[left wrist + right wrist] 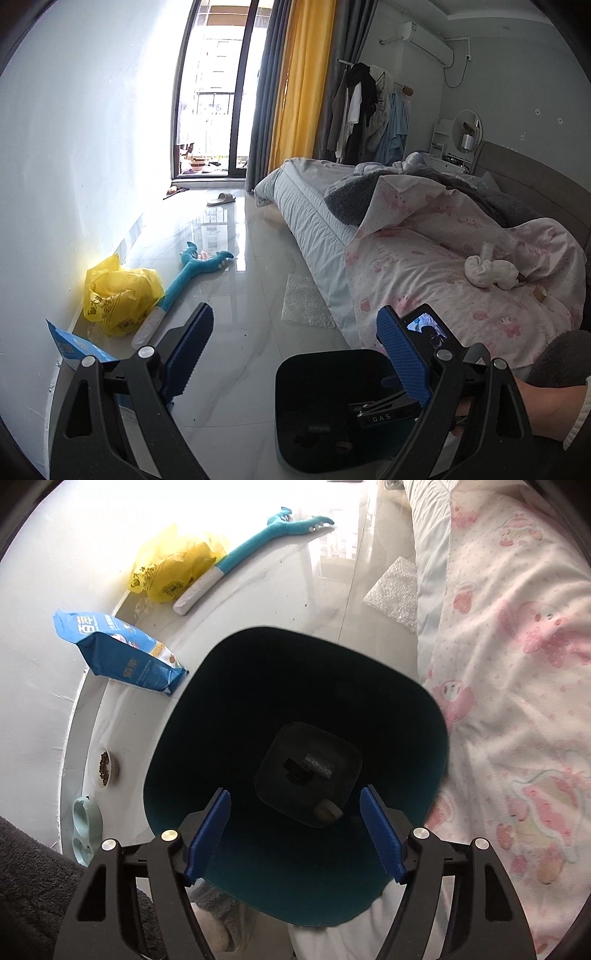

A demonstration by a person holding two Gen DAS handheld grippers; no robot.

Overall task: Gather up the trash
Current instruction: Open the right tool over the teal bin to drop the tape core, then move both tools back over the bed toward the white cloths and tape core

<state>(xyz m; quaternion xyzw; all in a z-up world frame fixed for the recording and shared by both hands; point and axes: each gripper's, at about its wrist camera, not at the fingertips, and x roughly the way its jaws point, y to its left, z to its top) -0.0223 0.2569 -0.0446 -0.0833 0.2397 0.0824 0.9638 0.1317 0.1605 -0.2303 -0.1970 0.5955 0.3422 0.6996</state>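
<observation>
Both hand-held grippers wide open, empty: right [295, 834] over bin [177, 760]; wad [491, 271] on bed at left's [295, 350] 2 o'clock, nearest.

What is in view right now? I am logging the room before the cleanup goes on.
bin: 1, dark teal, on the floor beside the bed, small scraps at its bottom
plastic bag: 1, yellow, on the floor by the wall
plush toy: 1, blue with white handle, on the floor next to the plastic bag
food pouch: 1, blue, by the wall
bubble wrap: 1 sheet, clear, on the floor at the bed's edge
tissue wads: white, bunched on the pink quilt
pet bowls: one with kibble, a pale green double one nearer
slipper: 1, pale, near the balcony door
left gripper: open, above the floor
right gripper: open, over the bin
</observation>
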